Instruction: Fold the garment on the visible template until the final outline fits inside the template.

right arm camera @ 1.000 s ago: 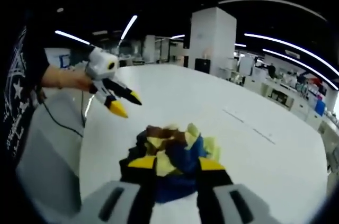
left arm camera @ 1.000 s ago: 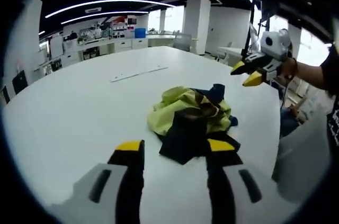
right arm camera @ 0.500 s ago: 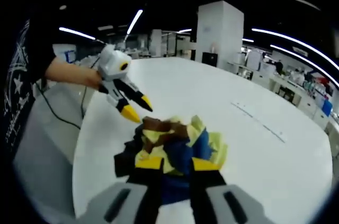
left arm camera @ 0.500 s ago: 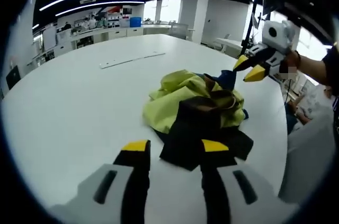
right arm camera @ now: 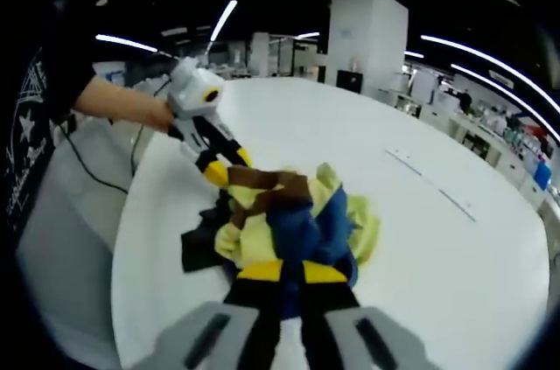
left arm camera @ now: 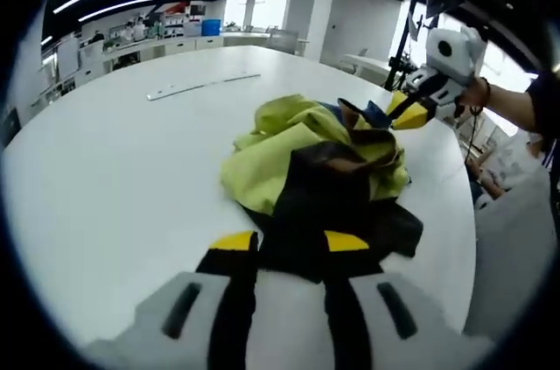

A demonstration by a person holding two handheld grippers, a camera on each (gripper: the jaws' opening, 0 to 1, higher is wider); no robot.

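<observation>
1. The garment (left arm camera: 319, 156) lies crumpled on the white table (left arm camera: 114, 169); folding is not yet begun.
2. Left gripper (left arm camera: 289, 241) and right gripper (right arm camera: 292, 271) reach into cloth, jaws narrowly parted; grasp uncertain.
3. Next: spread it flat.

The left tool (left arm camera: 289, 243) has two black jaws capped with yellow pads, rising from a pale grey body with a dark slot on each side, at the bottom of the left gripper view. In the right gripper view it appears at upper left (right arm camera: 219, 160) as a white housing with black jaws and yellow tips. The right tool (right arm camera: 293, 272) is built the same: grey body, black jaws, yellow pads. At upper right of the left gripper view it (left arm camera: 407, 112) shows white with yellow tips. The person wears a dark short-sleeved shirt (right arm camera: 35, 125) with white star print, and a dark wristband (left arm camera: 484, 94). A thin black cable (right arm camera: 87, 173) hangs below the arm.
</observation>
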